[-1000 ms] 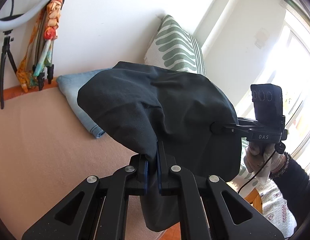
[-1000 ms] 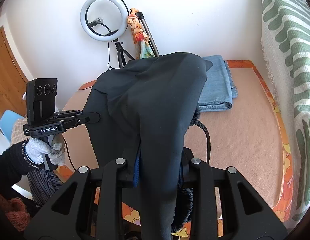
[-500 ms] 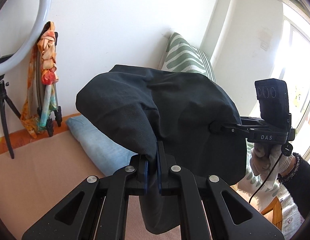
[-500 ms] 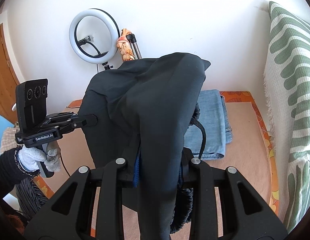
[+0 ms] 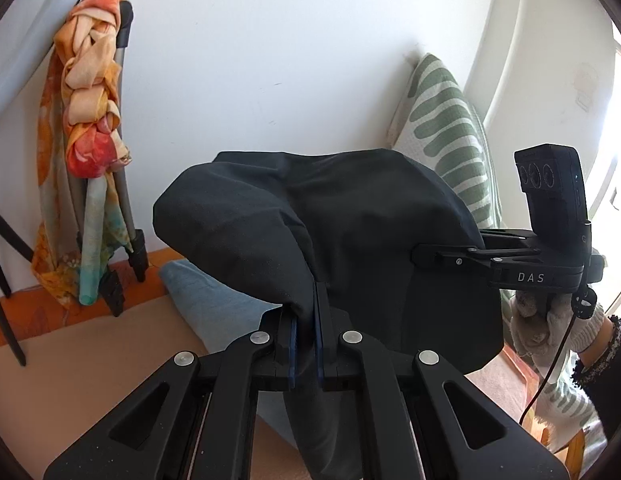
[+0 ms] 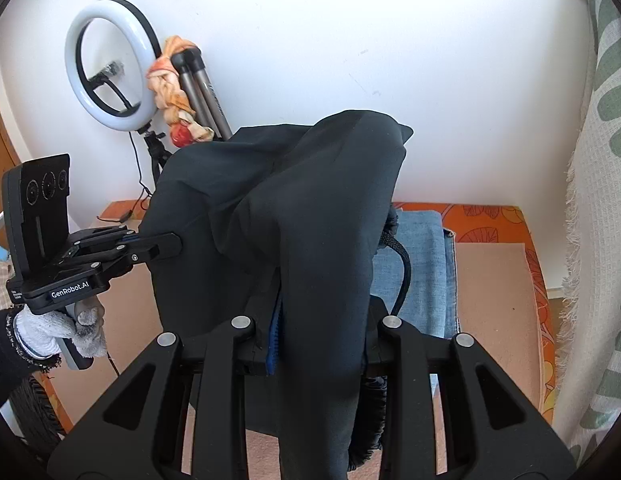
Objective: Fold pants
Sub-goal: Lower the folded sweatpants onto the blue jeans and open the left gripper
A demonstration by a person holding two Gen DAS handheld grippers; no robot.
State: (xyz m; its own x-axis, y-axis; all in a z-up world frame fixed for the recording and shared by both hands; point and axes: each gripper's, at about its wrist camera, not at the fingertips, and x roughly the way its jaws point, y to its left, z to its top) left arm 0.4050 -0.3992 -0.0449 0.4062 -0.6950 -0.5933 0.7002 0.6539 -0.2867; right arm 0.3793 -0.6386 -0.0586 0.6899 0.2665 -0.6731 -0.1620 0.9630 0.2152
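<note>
A ring light (image 6: 110, 60) and scarf-draped tripod (image 5: 90, 152) stand left; folded blue jeans (image 6: 418, 268) lie beneath. The black pants (image 5: 350, 240), hanging crosswise above the bed (image 6: 490, 292), are clamped by the left gripper (image 5: 306, 320) and the right gripper (image 6: 322, 320), its jaws just loosening.

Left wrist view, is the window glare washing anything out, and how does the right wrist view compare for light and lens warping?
Left wrist view: the window at the right edge is blown out white, though the dark pants and right gripper stay sharp. Right wrist view: even light, no glare; the fisheye bends the striped cushion and darkens the corners.
</note>
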